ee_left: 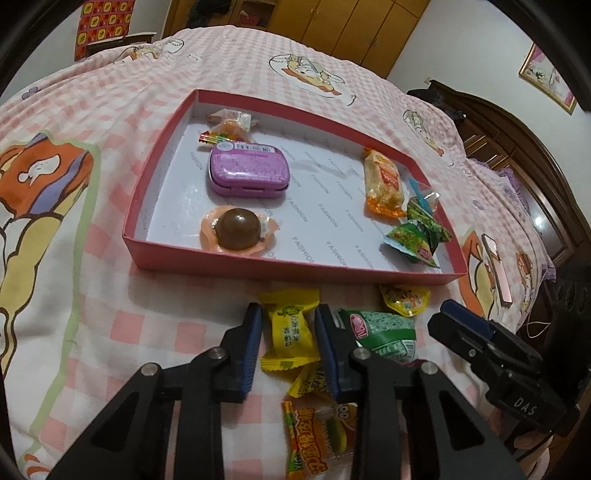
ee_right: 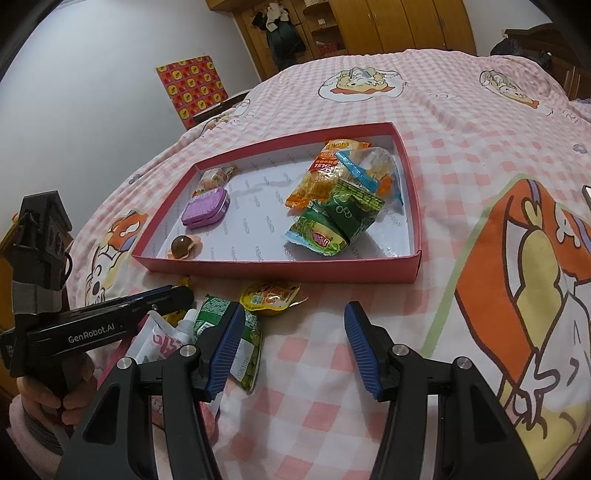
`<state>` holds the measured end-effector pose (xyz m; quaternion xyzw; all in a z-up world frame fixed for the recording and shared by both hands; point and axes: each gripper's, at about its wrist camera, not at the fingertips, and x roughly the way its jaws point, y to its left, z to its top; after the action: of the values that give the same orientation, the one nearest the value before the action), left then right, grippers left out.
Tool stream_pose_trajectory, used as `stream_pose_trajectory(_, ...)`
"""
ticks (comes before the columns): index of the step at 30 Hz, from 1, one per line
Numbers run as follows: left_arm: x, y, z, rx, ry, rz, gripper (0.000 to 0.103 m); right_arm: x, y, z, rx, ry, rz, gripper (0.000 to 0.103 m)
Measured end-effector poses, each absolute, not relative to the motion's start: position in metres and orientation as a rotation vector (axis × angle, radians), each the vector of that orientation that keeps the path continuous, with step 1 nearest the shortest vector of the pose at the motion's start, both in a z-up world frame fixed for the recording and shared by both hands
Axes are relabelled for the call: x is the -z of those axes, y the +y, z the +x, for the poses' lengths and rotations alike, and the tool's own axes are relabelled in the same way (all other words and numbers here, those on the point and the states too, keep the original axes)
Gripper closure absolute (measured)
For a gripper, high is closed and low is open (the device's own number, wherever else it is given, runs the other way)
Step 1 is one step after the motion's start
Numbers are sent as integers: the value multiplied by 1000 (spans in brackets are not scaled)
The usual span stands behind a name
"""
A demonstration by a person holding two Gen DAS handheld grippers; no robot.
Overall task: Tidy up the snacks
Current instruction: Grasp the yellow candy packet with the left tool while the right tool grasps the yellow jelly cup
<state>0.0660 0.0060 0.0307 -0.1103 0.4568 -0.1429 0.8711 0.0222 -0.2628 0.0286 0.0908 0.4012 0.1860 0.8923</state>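
Observation:
A shallow pink box lies on the bed. It holds a purple tin, a chocolate ball, an orange snack pack and green packets. Loose snacks lie in front of it: a yellow candy, a green packet, a jelly cup. My left gripper is open around the yellow candy. My right gripper is open and empty beside the green packet.
More wrappers lie near me, an orange gummy pack among them. A pink phone lies on the bed at the right. Wooden wardrobes and a headboard stand beyond the bed.

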Motion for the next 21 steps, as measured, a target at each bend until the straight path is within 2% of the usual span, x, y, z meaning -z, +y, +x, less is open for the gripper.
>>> stream_pose_trajectory(18,-28,4,66,326,953,-267,72,-28,-261,22,-391,839,199,46)
stream_pose_trajectory(21,-29,4,65,336,951,-273,77,-28,-261,22,-393,838,199,46)
